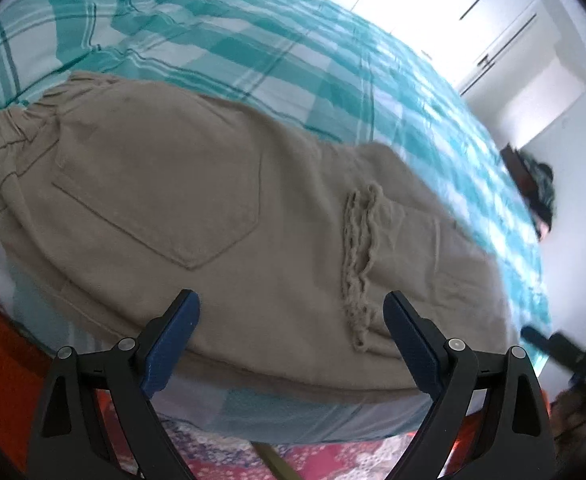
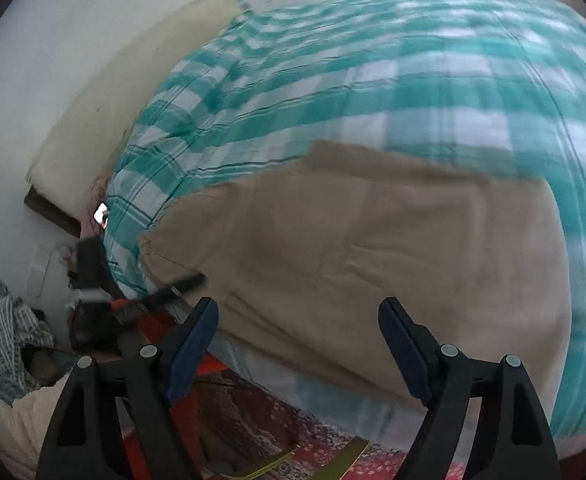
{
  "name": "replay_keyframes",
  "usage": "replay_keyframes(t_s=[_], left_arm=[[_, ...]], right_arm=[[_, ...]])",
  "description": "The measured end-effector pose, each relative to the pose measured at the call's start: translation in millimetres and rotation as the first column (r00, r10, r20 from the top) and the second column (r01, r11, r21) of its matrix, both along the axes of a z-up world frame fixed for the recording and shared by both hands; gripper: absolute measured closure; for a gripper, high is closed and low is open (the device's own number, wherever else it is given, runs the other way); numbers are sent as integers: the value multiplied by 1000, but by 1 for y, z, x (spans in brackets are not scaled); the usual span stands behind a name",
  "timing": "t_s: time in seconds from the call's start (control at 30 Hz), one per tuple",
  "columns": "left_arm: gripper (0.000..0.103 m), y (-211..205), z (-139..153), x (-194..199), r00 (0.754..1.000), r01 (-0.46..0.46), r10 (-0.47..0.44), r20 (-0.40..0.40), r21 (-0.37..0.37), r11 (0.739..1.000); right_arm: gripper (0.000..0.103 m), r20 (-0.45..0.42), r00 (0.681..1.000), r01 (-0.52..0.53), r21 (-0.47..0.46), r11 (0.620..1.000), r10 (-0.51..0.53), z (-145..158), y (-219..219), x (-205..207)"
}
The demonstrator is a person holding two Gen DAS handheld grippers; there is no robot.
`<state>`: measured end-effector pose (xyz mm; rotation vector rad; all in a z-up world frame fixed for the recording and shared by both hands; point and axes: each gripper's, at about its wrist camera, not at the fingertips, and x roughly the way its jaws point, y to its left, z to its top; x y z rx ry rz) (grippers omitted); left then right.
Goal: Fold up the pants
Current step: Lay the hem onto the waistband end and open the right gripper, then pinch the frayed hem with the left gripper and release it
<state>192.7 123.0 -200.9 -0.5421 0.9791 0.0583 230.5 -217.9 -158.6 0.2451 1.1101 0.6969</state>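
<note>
Khaki pants (image 1: 197,184) lie flat on the bed (image 1: 253,64), filling the centre of the left wrist view. Waistband w/ gathered elastic sits at the left of the frame, a back pocket (image 1: 161,204) faces up at centre-left, and a frayed hem edge (image 1: 359,264) lies across the fabric at centre-right, so the legs look folded back over the seat.

Left hand-held gripper (image 1: 291,312) at the bottom of the frame: jaws wide apart, blue pads clear of the cloth, nothing between them.

Right wrist view is motion-blurred. The pants (image 2: 373,248) take up the centre and right of the frame, on the teal-and-white check cover (image 2: 333,92). Right hand-held gripper (image 2: 299,320) at bottom centre: jaws spread wide, empty, above the near edge of the fabric; no contact visible.

At lower left in that view the other gripper shows as a dark streak near the pants' corner; too smeared to tell if it touches.

Other bits: cream headboard (image 2: 133,92) at upper left of the right view, a lit phone screen (image 2: 101,213) by the mattress edge at left, striped cloth heap (image 2: 5,328) at lower left, red patterned rug (image 2: 293,440) along the bottom. White wardrobe doors (image 1: 473,12) at upper right of the left view.
</note>
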Motion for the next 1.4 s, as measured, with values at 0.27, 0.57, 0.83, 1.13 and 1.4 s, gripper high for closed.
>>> replay_keyframes(t_s=[0.27, 0.57, 0.83, 1.13, 1.4], left_arm=[[28, -8, 0, 13, 994, 102, -96, 52, -146, 984], [75, -38, 12, 17, 966, 258, -256, 43, -39, 965], [70, -58, -8, 21, 947, 322, -320, -39, 67, 944], [72, -76, -9, 23, 923, 385, -383, -42, 165, 908], [101, -78, -1, 13, 913, 406, -403, -59, 225, 886]], right_arm=[[21, 254, 934, 303, -190, 934, -251, -8, -121, -36], [21, 169, 923, 369, -124, 921, -347, -19, -152, -27], [21, 209, 946, 284, -169, 944, -247, -18, -124, -32], [21, 191, 929, 344, -133, 929, -316, -18, -141, -34], [21, 180, 923, 364, -128, 923, -340, -13, -149, -32]])
